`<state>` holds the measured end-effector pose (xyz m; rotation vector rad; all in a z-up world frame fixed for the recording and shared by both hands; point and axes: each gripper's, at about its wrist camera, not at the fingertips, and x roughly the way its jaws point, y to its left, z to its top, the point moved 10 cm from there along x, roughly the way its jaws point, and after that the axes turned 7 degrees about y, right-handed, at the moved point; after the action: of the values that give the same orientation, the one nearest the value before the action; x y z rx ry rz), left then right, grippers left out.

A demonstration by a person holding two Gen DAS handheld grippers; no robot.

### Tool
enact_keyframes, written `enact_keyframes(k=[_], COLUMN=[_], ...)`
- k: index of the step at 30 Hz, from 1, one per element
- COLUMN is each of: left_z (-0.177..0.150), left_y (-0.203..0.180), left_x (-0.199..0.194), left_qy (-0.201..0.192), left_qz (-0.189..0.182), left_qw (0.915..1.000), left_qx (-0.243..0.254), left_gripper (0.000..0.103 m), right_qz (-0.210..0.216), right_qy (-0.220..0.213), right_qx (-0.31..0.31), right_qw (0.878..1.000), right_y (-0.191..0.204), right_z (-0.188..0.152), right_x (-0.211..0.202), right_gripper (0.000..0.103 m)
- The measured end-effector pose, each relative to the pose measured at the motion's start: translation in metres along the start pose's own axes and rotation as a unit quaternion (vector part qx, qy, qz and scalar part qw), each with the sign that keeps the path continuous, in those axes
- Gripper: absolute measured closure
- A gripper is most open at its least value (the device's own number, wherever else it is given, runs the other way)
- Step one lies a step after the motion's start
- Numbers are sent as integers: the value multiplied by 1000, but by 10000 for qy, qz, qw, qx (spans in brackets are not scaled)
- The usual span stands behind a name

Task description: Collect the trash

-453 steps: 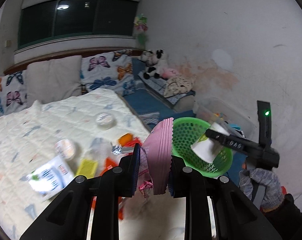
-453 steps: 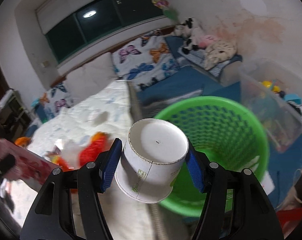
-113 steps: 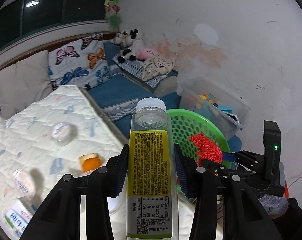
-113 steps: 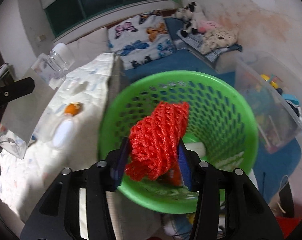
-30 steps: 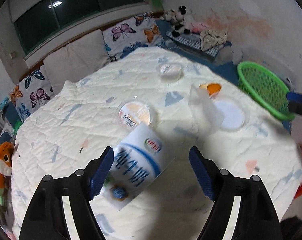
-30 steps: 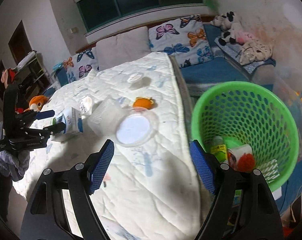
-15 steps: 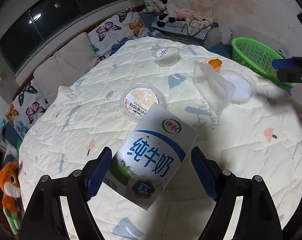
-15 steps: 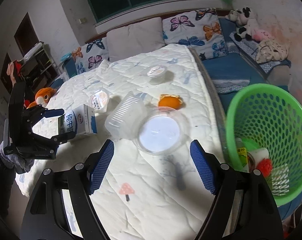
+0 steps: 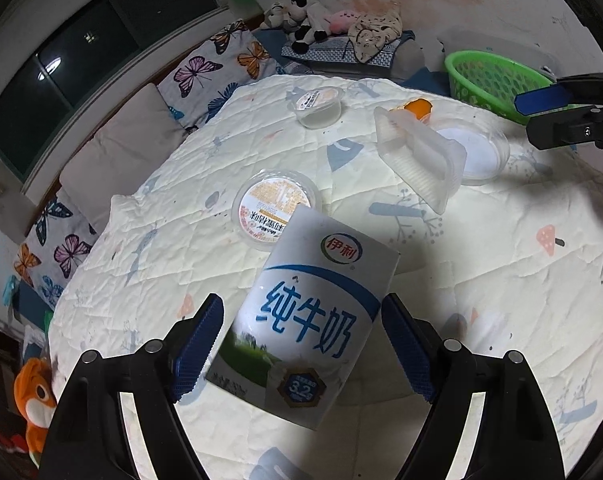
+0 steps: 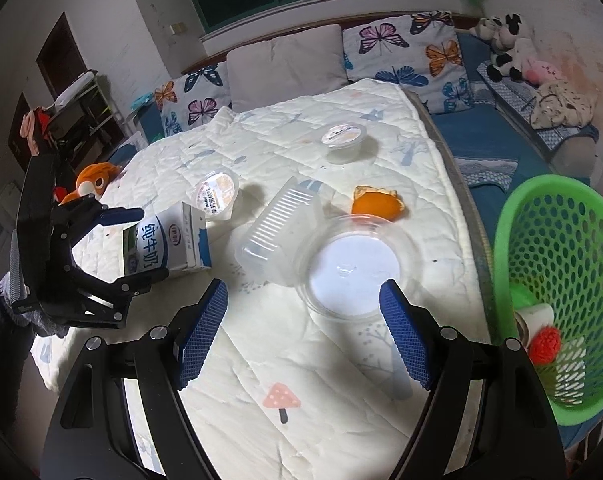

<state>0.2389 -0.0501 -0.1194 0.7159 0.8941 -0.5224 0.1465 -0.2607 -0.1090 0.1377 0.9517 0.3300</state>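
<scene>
Left gripper (image 9: pixel 301 344): no longer carries the bottle; now open, straddling the milk carton (image 9: pixel 313 312), which looms larger at frame centre.
Right gripper (image 10: pixel 301 320): red net released; now open before the round clear lid (image 10: pixel 357 268).
Basket (image 10: pixel 501 240): shifted to right frame edge, now containing the net, cup and bottle.

The left gripper (image 9: pixel 301 344) hangs over the bed (image 9: pixel 481 280) with its blue-padded fingers (image 9: pixel 197 344) spread wide on either side of a white and blue milk carton (image 9: pixel 313 316), gaps showing on both sides. Beyond it lie a sealed round cup (image 9: pixel 275 208), a clear ribbed container (image 9: pixel 417 160), a second cup (image 9: pixel 317 106) and orange peel (image 9: pixel 417 108). The right gripper (image 9: pixel 557 108) shows before a green basket (image 9: pixel 485 76).
</scene>
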Motion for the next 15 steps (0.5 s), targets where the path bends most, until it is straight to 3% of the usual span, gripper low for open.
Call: enact_keyframes(k=[15], left_z=[-2], left_y=[-1], left_x=[8], left_qy=[-6], left_qz=[-52], left_qw=[10000], left_qx=[-34], left_gripper=[26], right_qz=[328], right_qy=[248], right_qx=[196], right_qw=[9990], right_y=[9], right_z=[11], right_x=[30], right_gripper=[25])
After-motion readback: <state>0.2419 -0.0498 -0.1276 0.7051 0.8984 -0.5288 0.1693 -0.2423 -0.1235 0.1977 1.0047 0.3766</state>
